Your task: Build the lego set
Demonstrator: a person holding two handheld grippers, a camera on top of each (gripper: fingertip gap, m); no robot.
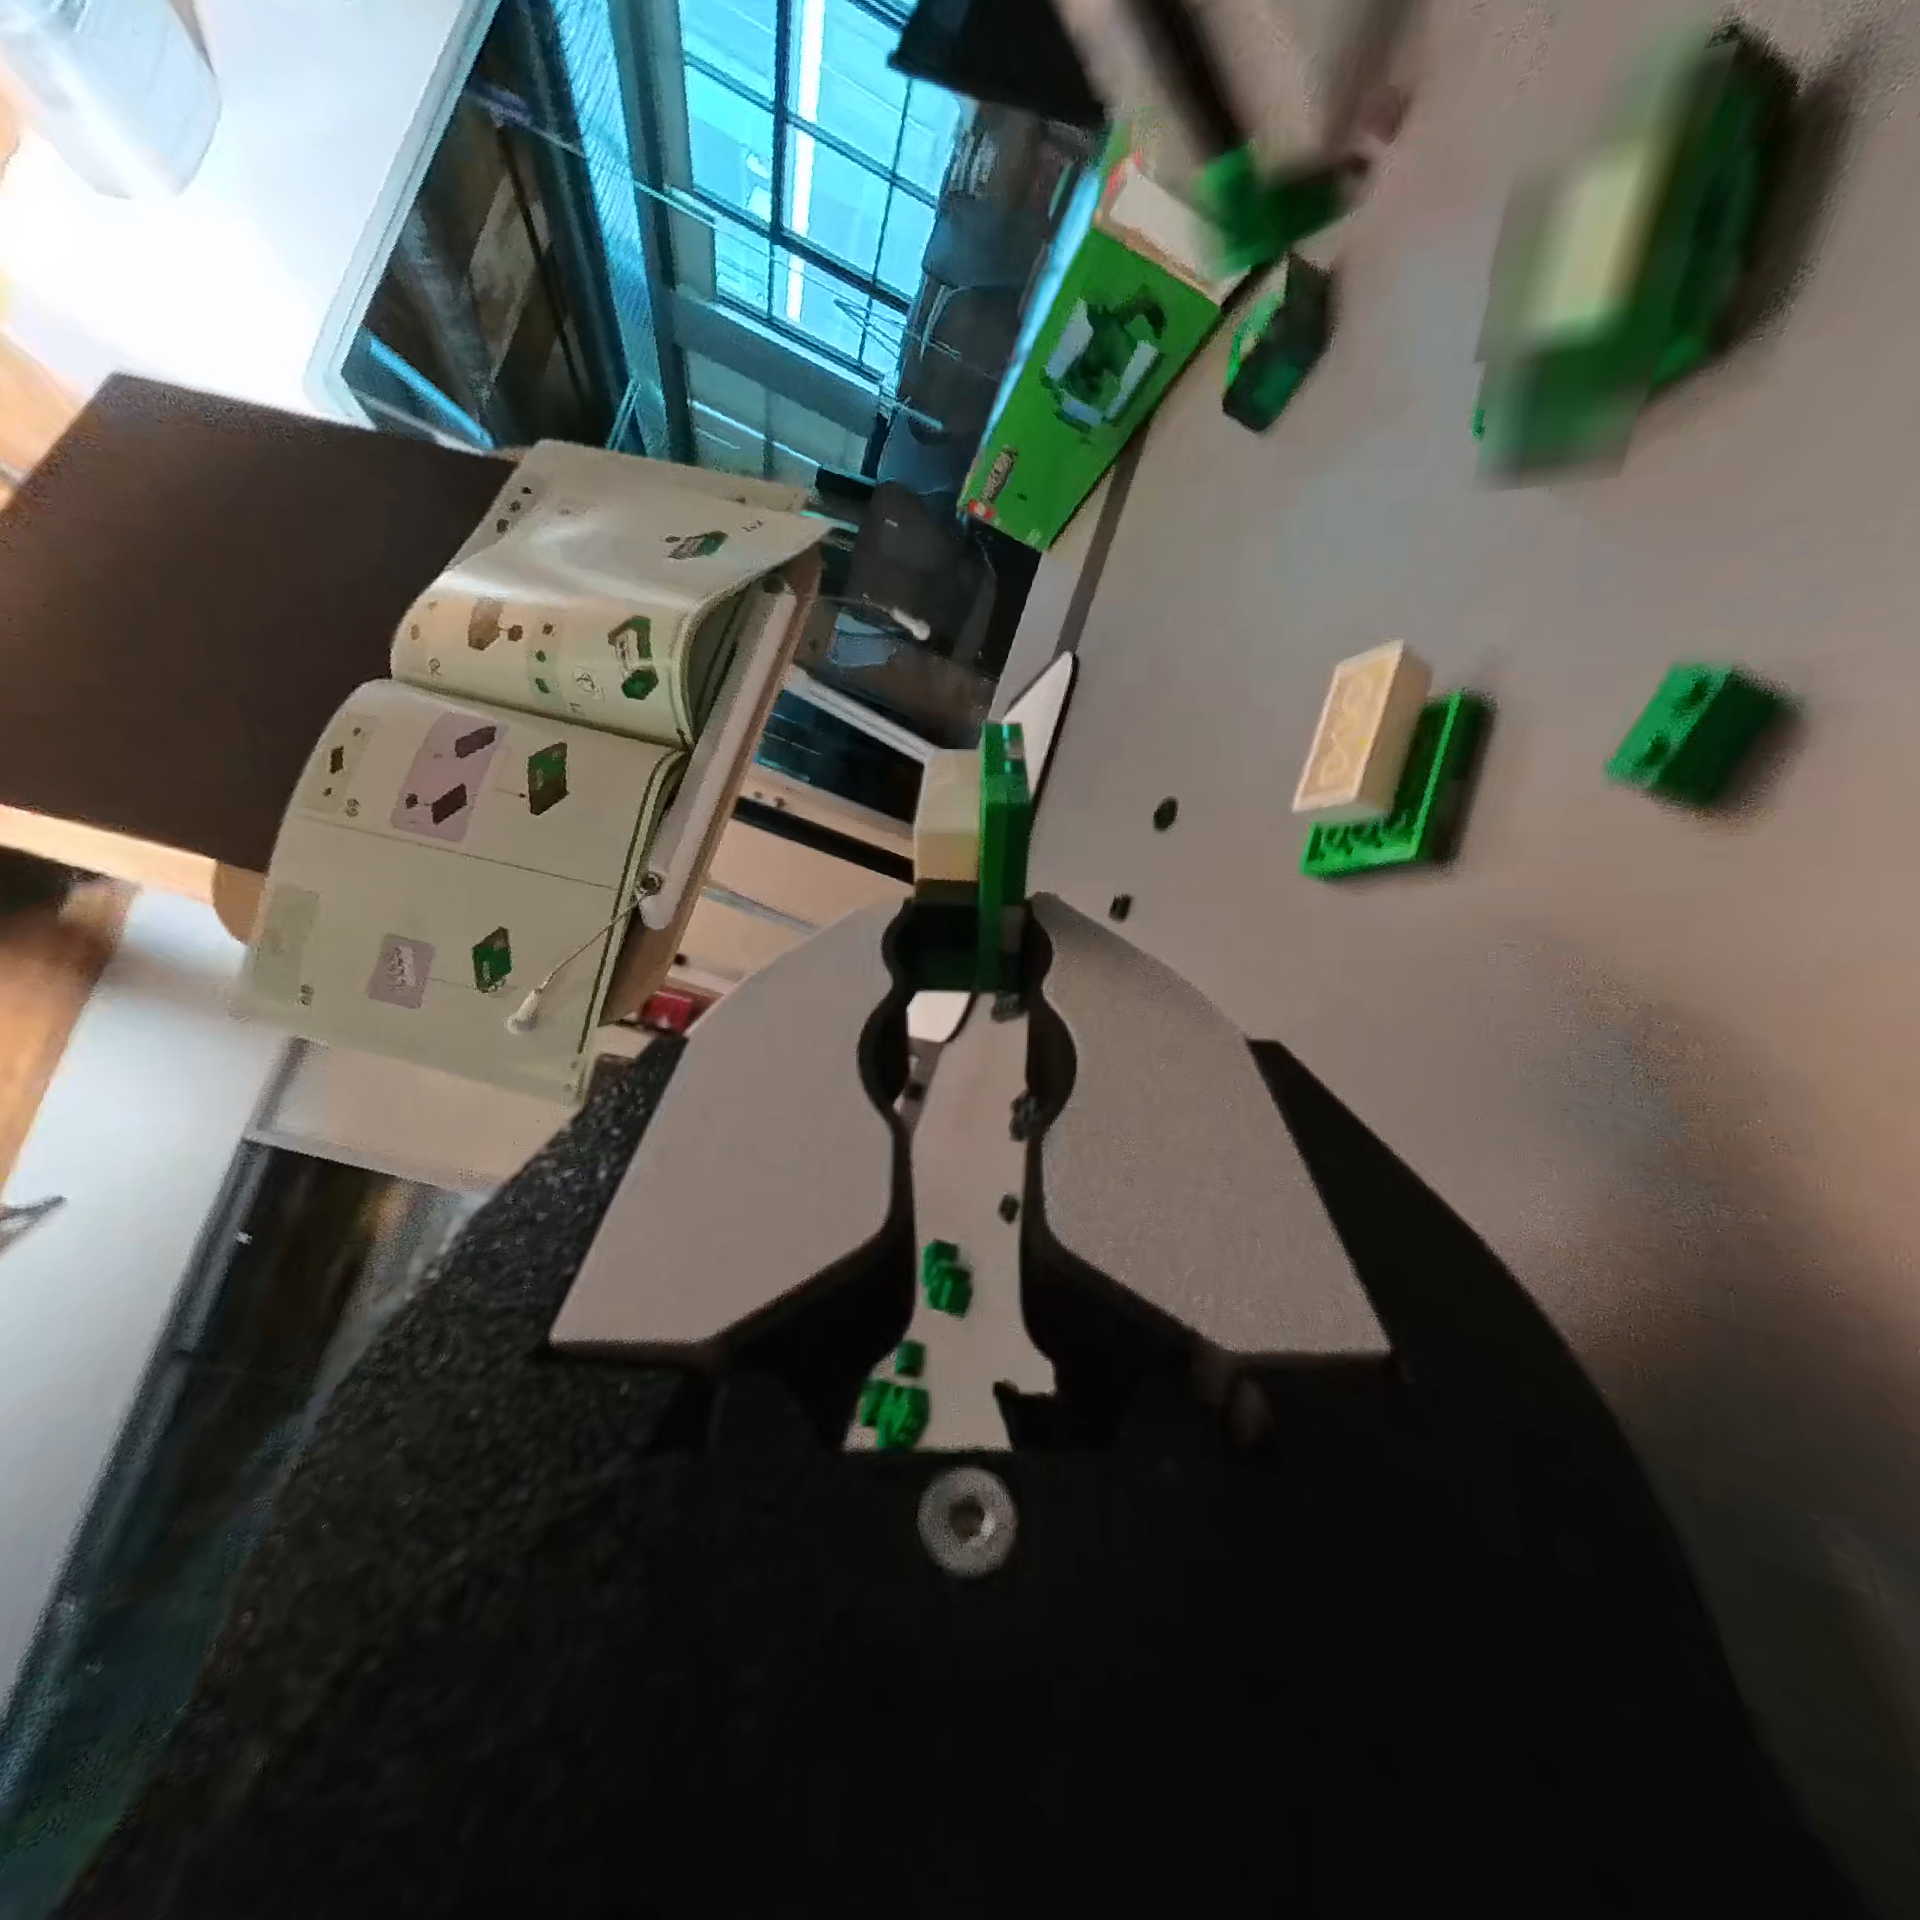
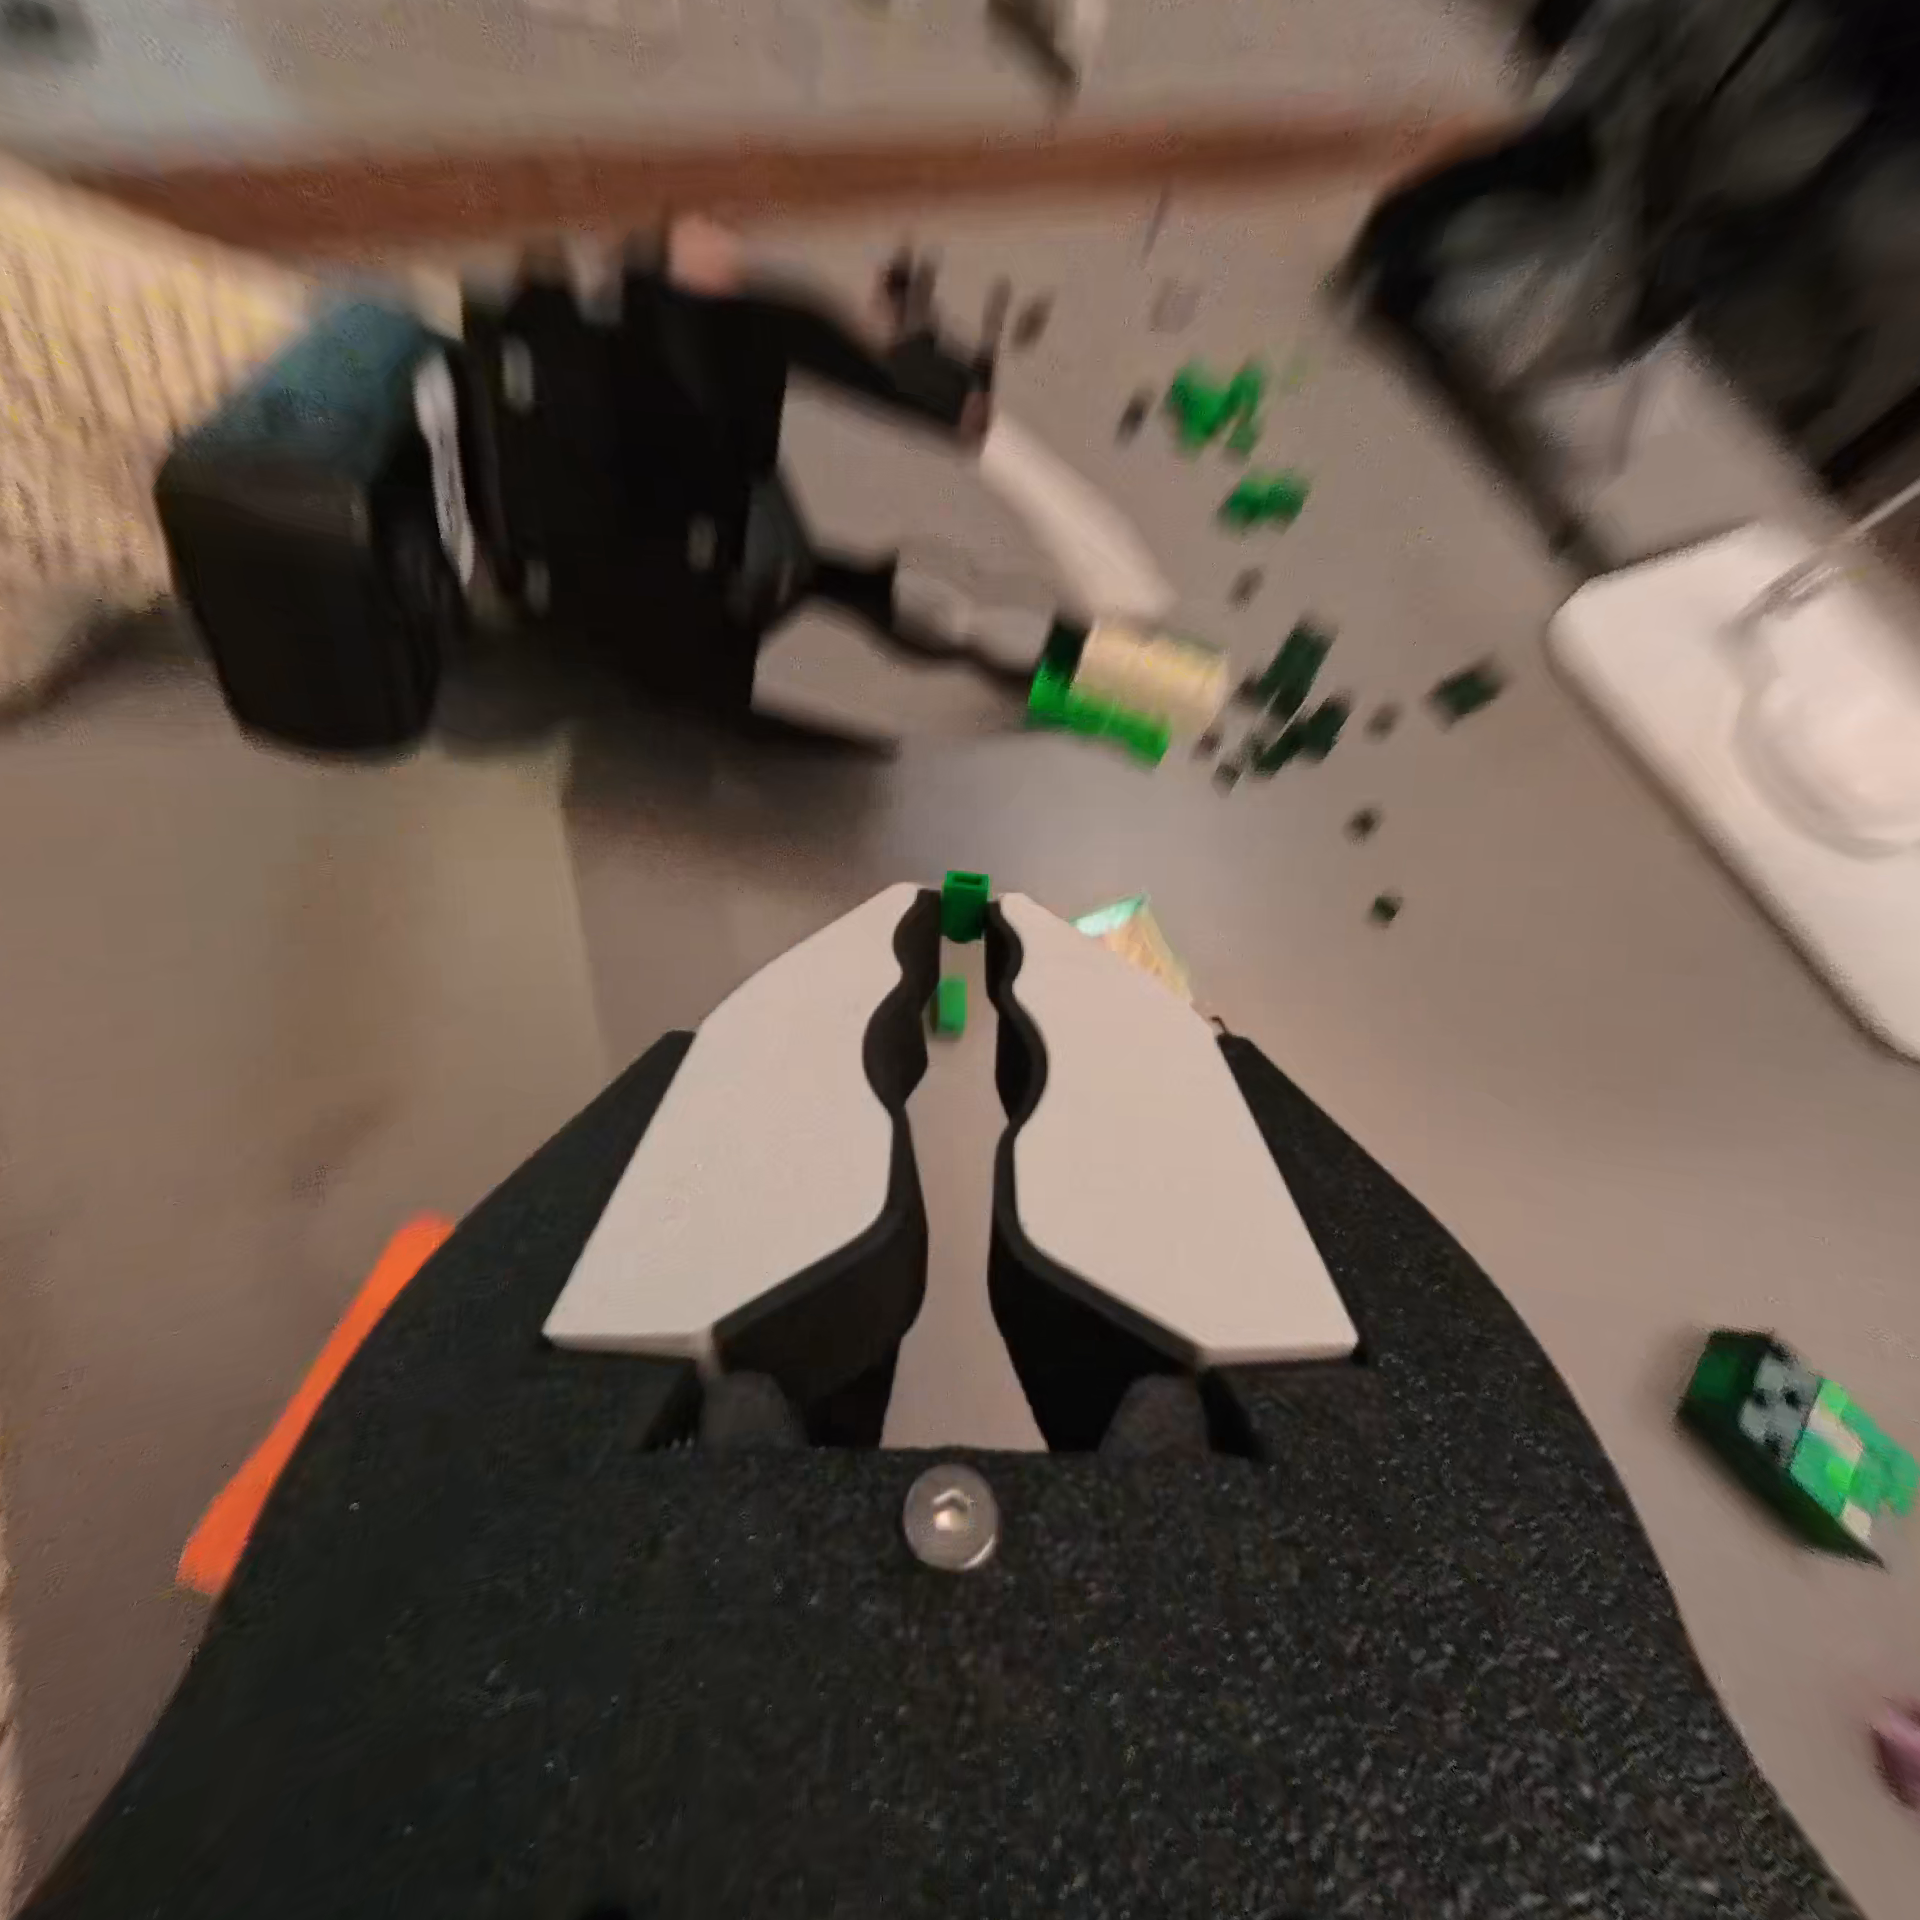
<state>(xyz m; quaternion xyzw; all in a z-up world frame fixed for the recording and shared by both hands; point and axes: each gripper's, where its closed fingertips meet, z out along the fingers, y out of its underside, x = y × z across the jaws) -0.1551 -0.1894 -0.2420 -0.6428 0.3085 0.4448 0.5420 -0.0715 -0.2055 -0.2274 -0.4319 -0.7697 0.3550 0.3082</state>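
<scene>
My left gripper (image 1: 971, 940) is shut on a green plate with a cream block on it (image 1: 982, 821), held up off the grey table (image 1: 1455, 1039) with the view rolled sideways. The same piece (image 2: 1122, 675) and the left gripper (image 2: 997, 623) show blurred in the right wrist view. My right gripper (image 2: 961, 920) is shut on a small green brick (image 2: 963, 902) at its tips, above the table (image 2: 312, 987). Another small green brick (image 2: 948, 1006) lies below between the fingers. A similar green and cream assembly (image 1: 1371, 774) lies on the table.
An open instruction booklet (image 1: 499, 769) stands at the left. The green set box (image 1: 1091, 353), a larger green and cream assembly (image 1: 1621, 260), a green brick (image 1: 1694, 732) and several small loose green pieces (image 2: 1247, 488) lie around. A white tray (image 2: 1745, 748) sits right; a printed green block (image 2: 1797, 1444) lies near it.
</scene>
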